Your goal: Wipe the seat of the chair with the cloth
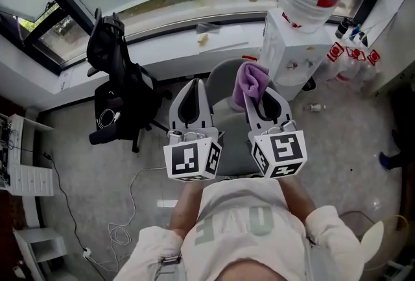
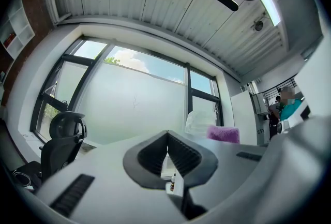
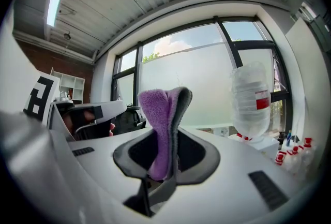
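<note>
Purple cloth (image 1: pixel 251 80) pinched upright in right hand-held gripper (image 1: pixel 257 98), seemingly above the grey chair seat (image 1: pixel 224 82); seat below and ahead; left hand-held gripper (image 1: pixel 193 88) clenched empty, left of seat.

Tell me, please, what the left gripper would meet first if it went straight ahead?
Probably the frosted window: the left gripper, jaws shut and empty, points at it, though depth is unclear.

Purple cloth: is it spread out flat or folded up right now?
Folded. The purple cloth is doubled over and pinched in the right hand-held gripper, sticking up past its closed jaws.
</note>
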A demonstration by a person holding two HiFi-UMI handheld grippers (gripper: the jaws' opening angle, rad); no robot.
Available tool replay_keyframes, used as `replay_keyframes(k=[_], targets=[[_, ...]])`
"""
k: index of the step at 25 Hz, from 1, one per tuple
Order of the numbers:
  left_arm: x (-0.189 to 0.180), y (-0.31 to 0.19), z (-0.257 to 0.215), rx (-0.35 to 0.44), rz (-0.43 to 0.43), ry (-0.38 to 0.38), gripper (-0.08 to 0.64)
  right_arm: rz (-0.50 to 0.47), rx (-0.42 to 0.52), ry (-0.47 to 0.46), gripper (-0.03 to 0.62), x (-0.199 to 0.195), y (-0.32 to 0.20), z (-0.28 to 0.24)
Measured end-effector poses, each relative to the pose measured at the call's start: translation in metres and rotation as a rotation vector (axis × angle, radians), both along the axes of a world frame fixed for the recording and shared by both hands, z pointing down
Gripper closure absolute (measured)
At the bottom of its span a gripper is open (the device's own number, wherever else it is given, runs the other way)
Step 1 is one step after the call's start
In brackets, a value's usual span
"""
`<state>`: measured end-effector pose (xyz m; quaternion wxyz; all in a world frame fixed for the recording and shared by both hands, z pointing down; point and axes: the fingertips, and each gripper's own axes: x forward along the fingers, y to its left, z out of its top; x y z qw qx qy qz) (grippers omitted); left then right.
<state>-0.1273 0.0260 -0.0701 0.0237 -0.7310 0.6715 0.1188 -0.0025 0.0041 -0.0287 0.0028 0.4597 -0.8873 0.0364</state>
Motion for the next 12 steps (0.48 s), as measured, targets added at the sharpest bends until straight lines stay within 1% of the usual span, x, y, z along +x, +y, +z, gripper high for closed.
replay_keyframes(k=[4, 12], targets=[[-0.005, 0.006, 0.006, -0.005, -0.001, 0.011, 0.548, 0.000, -0.008, 0.014, 0.499, -0.004, 0.006, 0.005], [-0.028, 0.008, 0.005, 0.024, -0.016, 0.024, 0.547, 0.009, 0.006, 0.037, 0.499, -0.016, 0.006, 0.008]])
